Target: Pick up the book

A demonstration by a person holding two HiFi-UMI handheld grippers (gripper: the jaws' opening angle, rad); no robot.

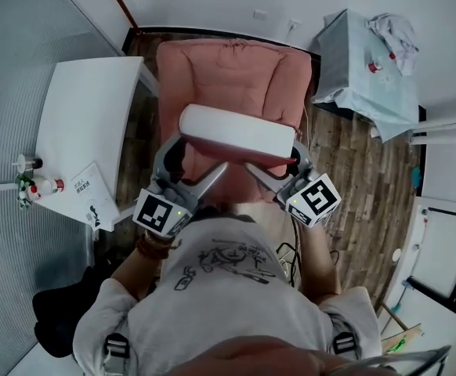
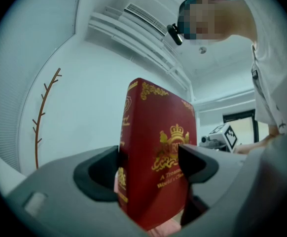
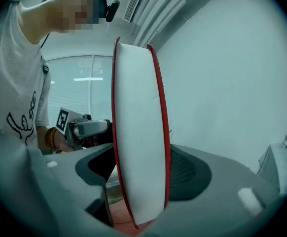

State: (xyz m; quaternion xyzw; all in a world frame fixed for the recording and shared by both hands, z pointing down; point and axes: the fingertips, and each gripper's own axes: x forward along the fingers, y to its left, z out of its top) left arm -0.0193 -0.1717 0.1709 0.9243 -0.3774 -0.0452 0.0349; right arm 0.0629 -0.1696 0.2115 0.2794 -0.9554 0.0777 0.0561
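A thick red book with gold print [image 2: 158, 152] hangs in the air above a pink armchair [image 1: 236, 69], and both grippers hold it. In the head view its white page block [image 1: 236, 135] faces up. My left gripper [image 1: 182, 151] is shut on its left end and my right gripper [image 1: 294, 159] on its right end. In the left gripper view, the left gripper [image 2: 151, 169] has its jaws pressed on the spine side and the front cover. In the right gripper view, the right gripper [image 3: 141, 174] clamps the book [image 3: 138, 132] across its covers, page edge toward the camera.
A white side table [image 1: 87, 124] stands at the left with small bottles [image 1: 44, 185] and a booklet [image 1: 91, 190]. A cloth-covered table [image 1: 369, 69] with a few items is at the upper right. Wooden floor lies around the chair. The person's torso fills the lower head view.
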